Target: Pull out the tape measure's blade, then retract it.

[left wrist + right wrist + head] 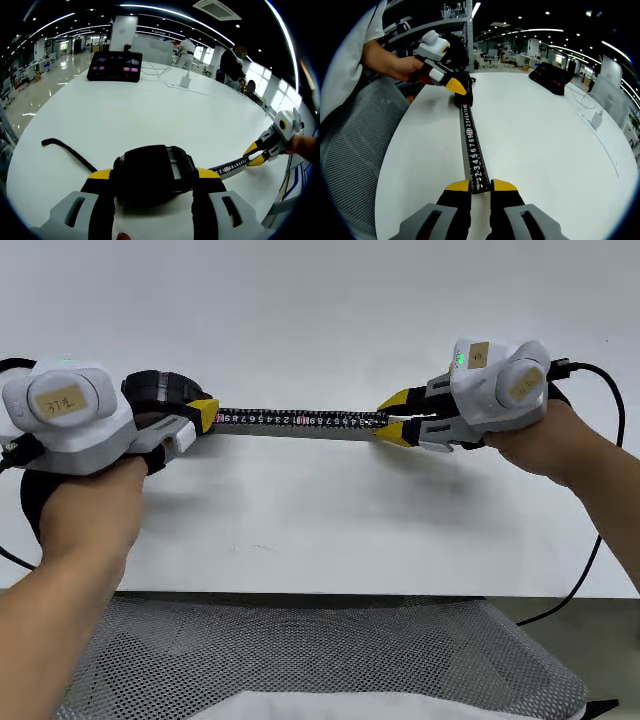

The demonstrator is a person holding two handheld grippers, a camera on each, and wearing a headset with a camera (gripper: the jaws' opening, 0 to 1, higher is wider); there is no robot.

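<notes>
Showing the blade drawn out over a white tabletop. At the left of the scene, the left gripper has its yellow-tipped jaws clamped on the black rounded plastic tape measure case, one jaw against each flank, as the left gripper view confirms. From the case, the black steel blade with white numerals runs straight to the right. Its low numbers lie at the right end, where the right gripper pinches the blade tip between narrow, nearly closed jaws. A grey shadow band lies on the tabletop just under the blade; whether the blade touches the surface cannot be told. A grey mesh chair back stands at the near edge of the table. On the far side, in the left gripper view, are a flat black console with lit pink keys and a thin black cable lying left of the case.
</notes>
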